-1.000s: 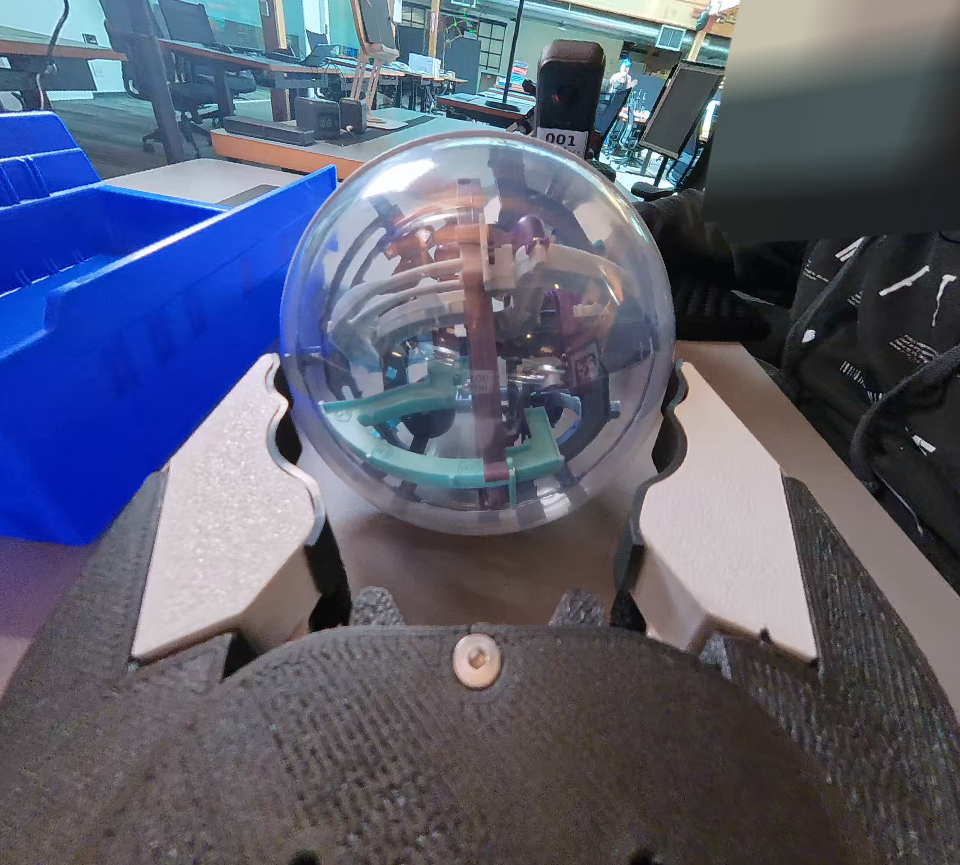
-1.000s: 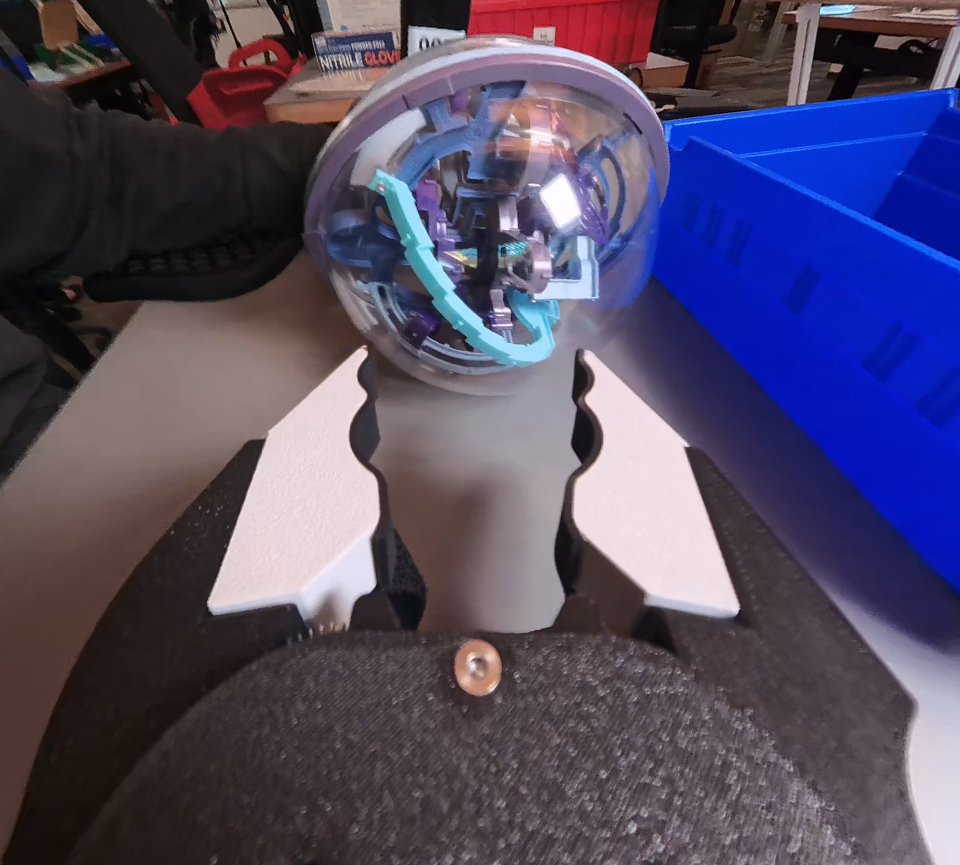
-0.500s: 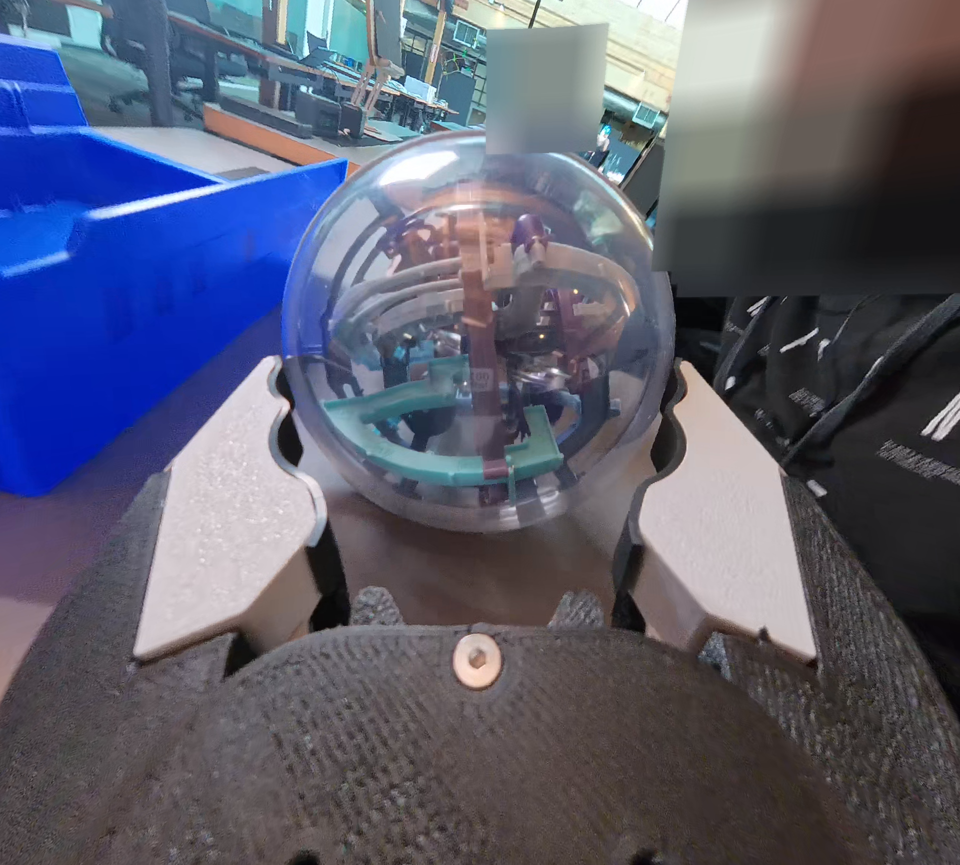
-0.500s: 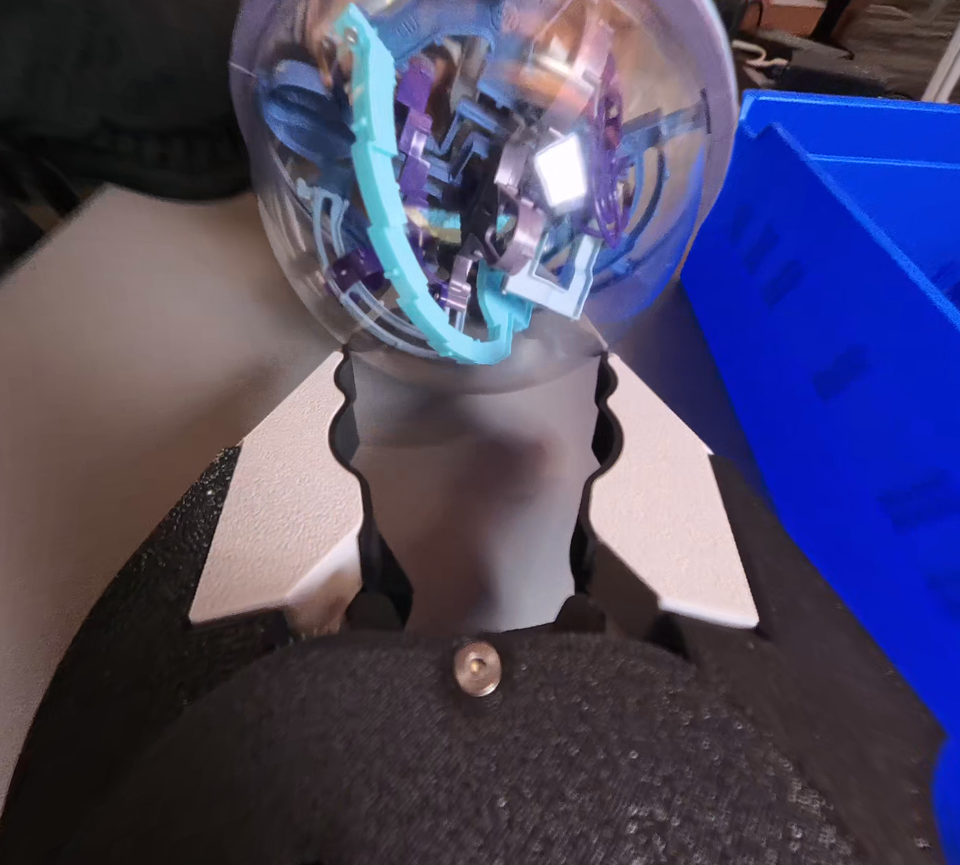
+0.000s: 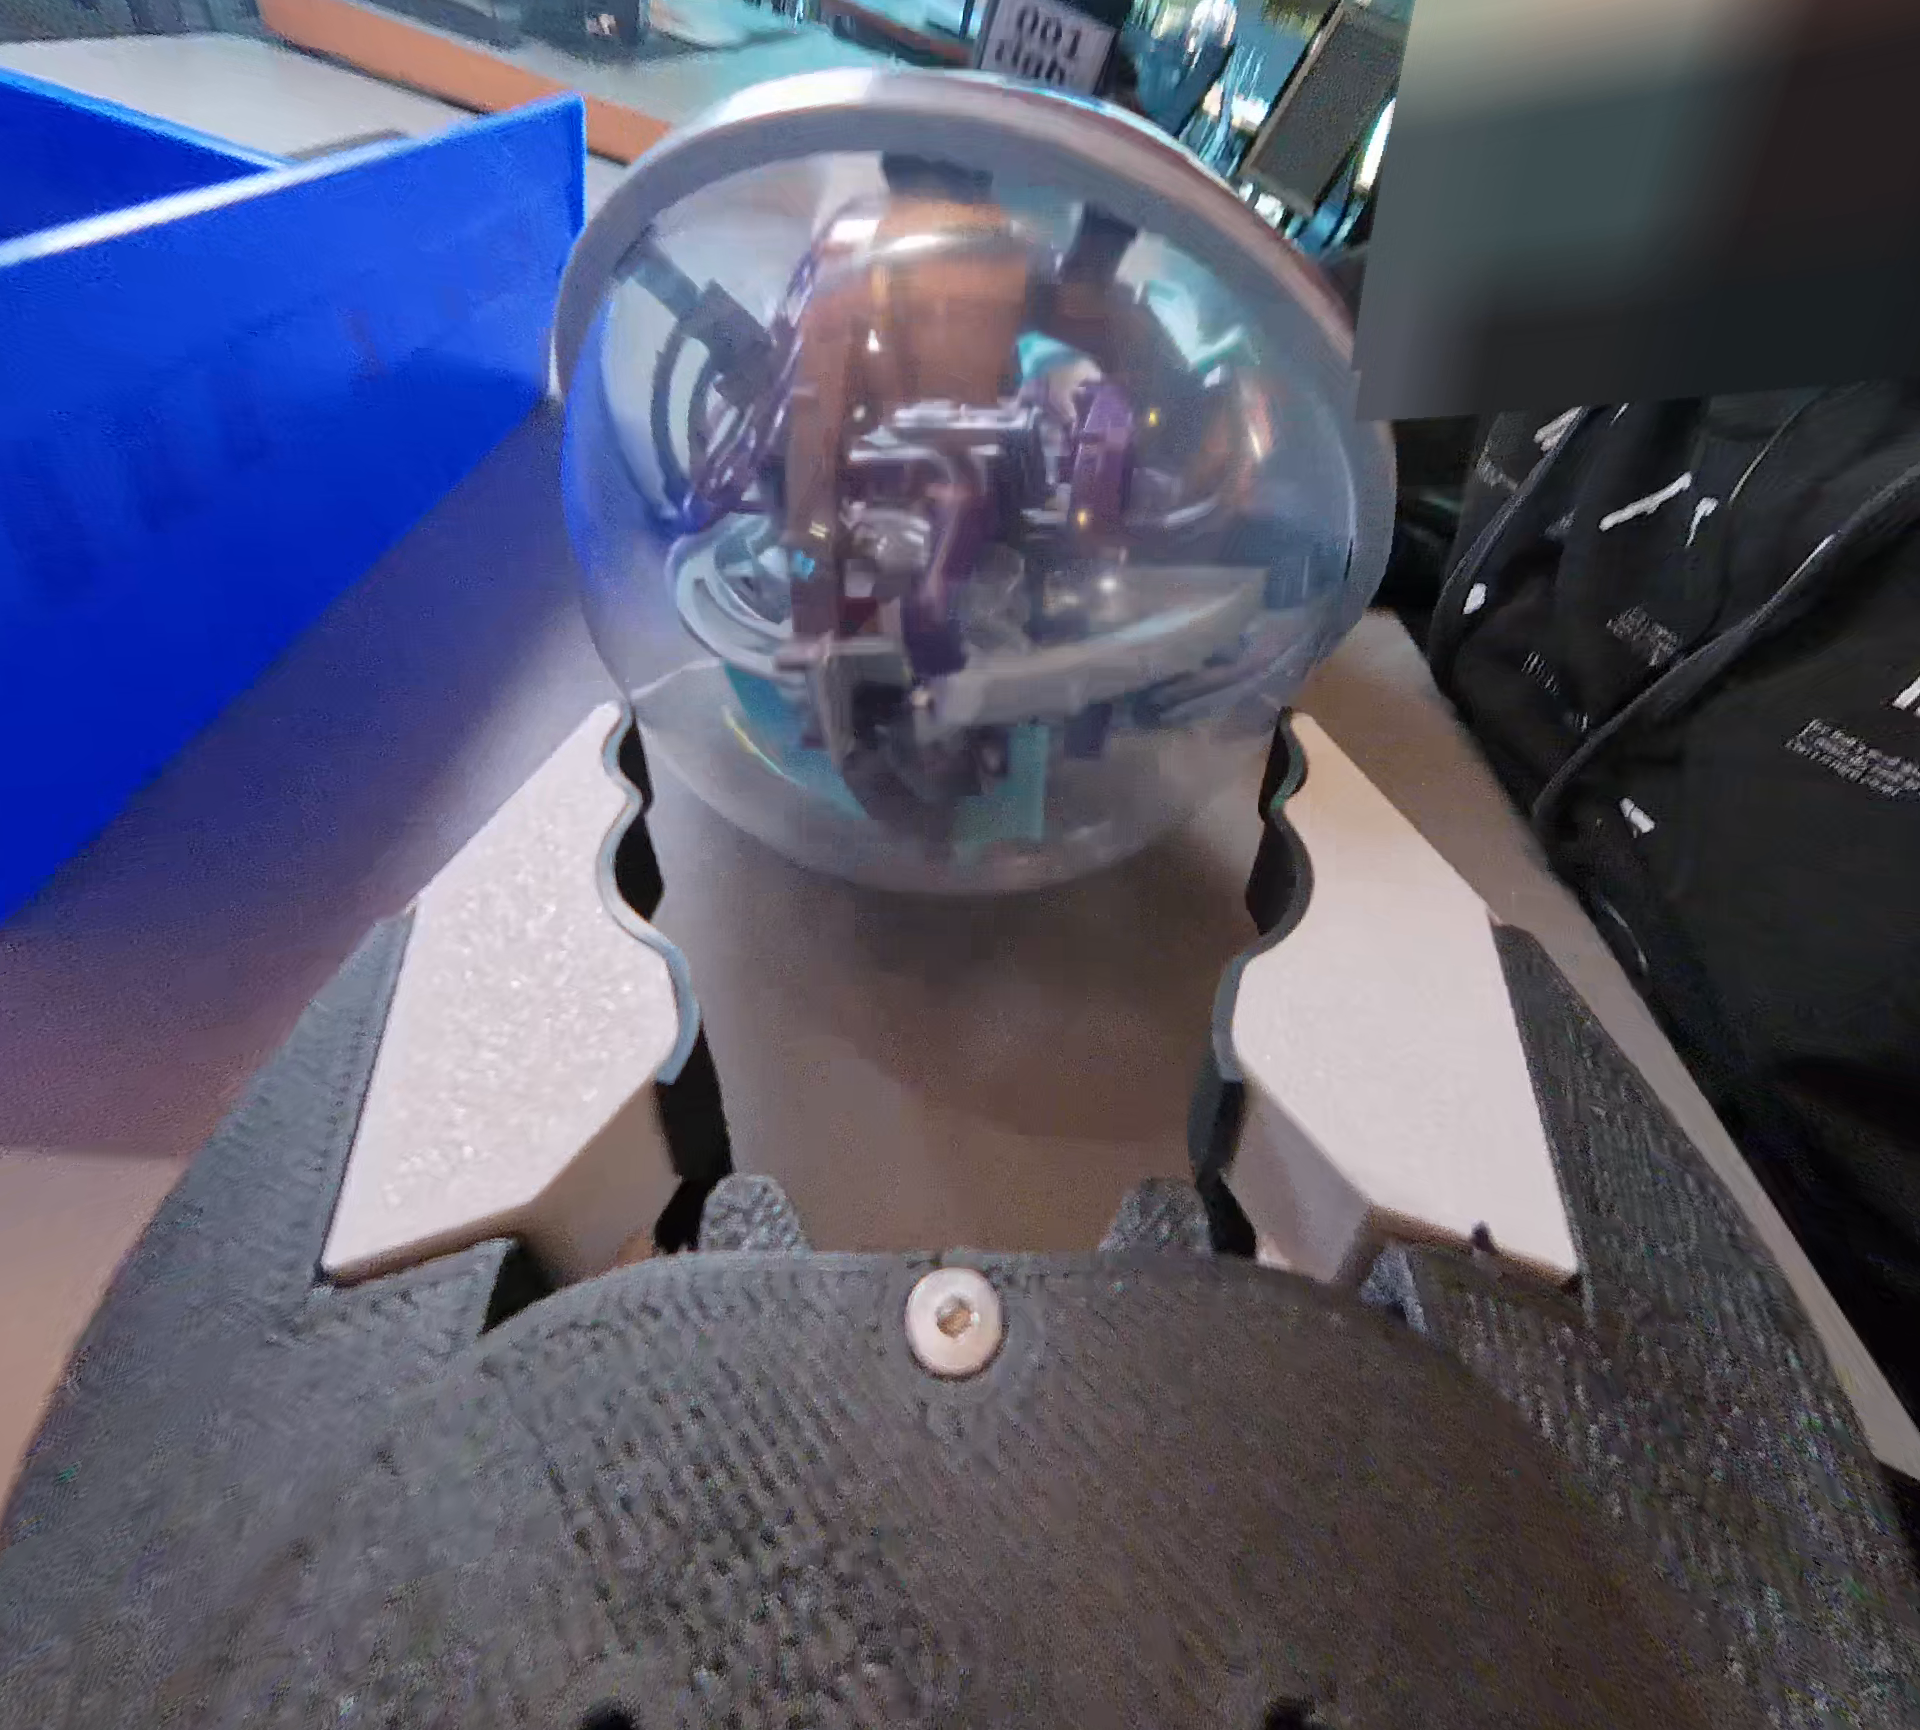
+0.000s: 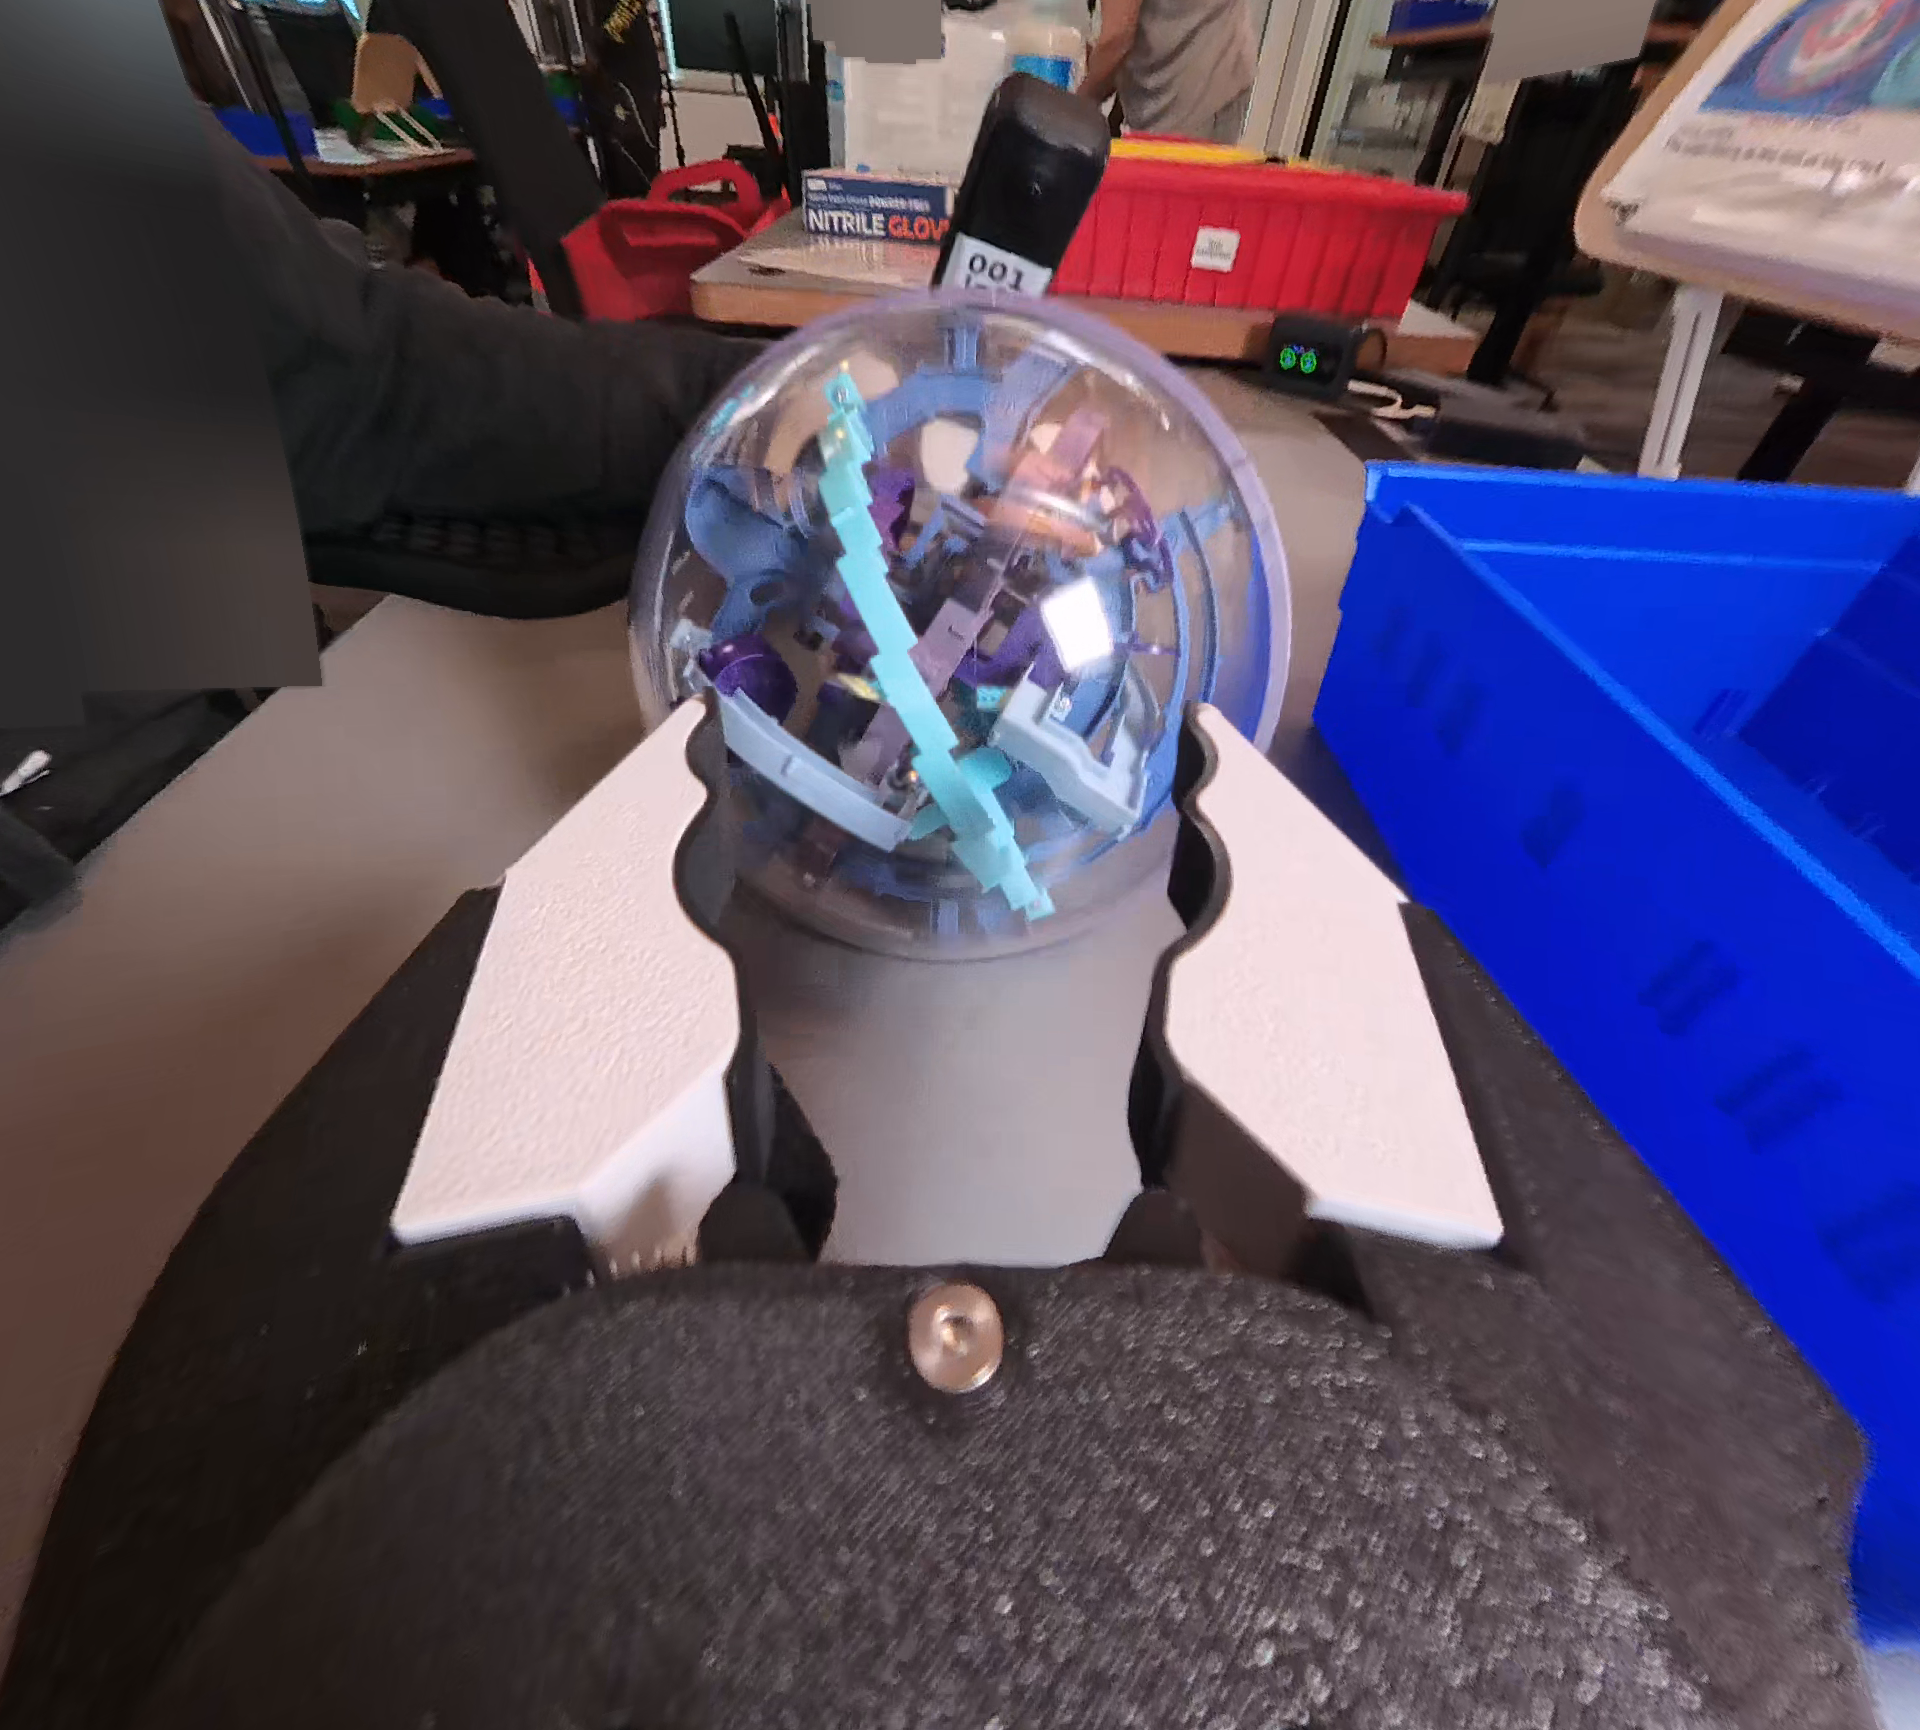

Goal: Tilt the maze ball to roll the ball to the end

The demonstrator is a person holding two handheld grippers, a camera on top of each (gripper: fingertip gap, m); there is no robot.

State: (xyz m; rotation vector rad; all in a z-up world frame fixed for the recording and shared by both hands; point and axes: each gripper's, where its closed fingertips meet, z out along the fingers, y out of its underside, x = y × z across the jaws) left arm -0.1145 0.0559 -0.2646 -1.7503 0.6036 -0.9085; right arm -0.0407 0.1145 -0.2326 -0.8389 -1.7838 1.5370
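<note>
I see the maze ball (image 5: pixel 971 485), a clear sphere packed with coloured tracks, held up off the tan table (image 5: pixel 935 1036) between my 2 grippers. The left gripper (image 5: pixel 951 735) has its jaws spread wide, the tips against the ball's lower flanks. In this view the brown and purple tracks face me, and a grey seam ring arcs over the ball's top. The right gripper (image 6: pixel 940 724) is also parted wide, its white fingers (image 6: pixel 613 953) pressing the ball (image 6: pixel 956 631) on both lower sides. Here a light teal stepped track runs diagonally across the ball. I cannot make out the small rolling ball inside from either view. The blue bin (image 5: pixel 260 392) stands just beside the maze ball, on its left in the left wrist view. A black sleeve (image 6: pixel 468 433) reaches toward the ball's far side in the right wrist view.
</note>
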